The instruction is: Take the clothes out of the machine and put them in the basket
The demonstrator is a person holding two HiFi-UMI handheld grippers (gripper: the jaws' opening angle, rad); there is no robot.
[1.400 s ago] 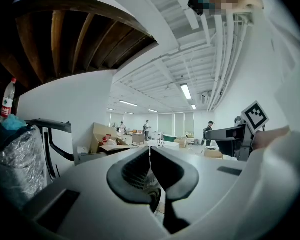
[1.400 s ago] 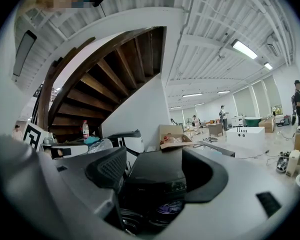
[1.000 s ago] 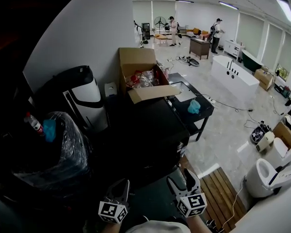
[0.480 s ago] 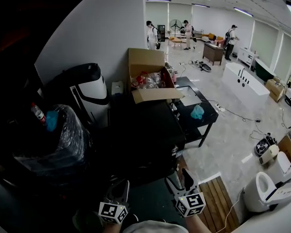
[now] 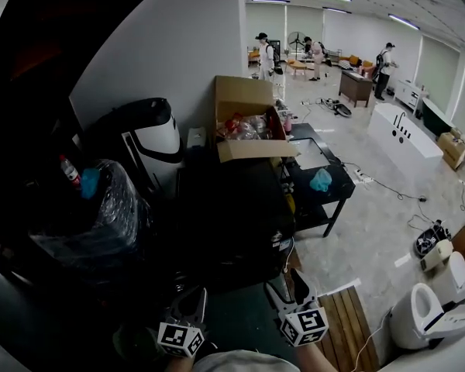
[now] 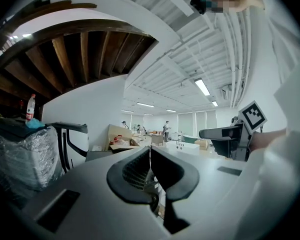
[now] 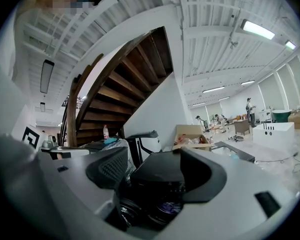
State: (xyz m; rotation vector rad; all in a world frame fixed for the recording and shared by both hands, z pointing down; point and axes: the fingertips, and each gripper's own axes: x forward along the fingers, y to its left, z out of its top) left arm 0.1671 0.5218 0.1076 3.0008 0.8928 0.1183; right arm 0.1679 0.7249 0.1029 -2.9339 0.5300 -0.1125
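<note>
The machine (image 5: 232,215) is a black box standing against the white wall, just ahead of both grippers. In the right gripper view the machine (image 7: 157,171) fills the gap between the jaws, and its round front door (image 7: 140,209) shows low down with something purplish behind it. My left gripper (image 5: 190,297) is low in the head view, its jaws pressed together on nothing. The left gripper (image 6: 150,156) points over the room. My right gripper (image 5: 287,284) stands open and empty beside it. I see no loose clothes and no basket that I can make out.
A black bin wrapped in clear film (image 5: 85,223) with a bottle (image 5: 70,170) on it stands left. A white and black appliance (image 5: 143,142), an open cardboard box (image 5: 248,118) and a low black table (image 5: 318,173) stand behind. Wooden slats (image 5: 356,316) and toilets (image 5: 426,320) lie right. People stand far back.
The head view has swung left, so the room has slid right in the picture. Both grippers keep their place at the bottom edge, with the jaws as before.
</note>
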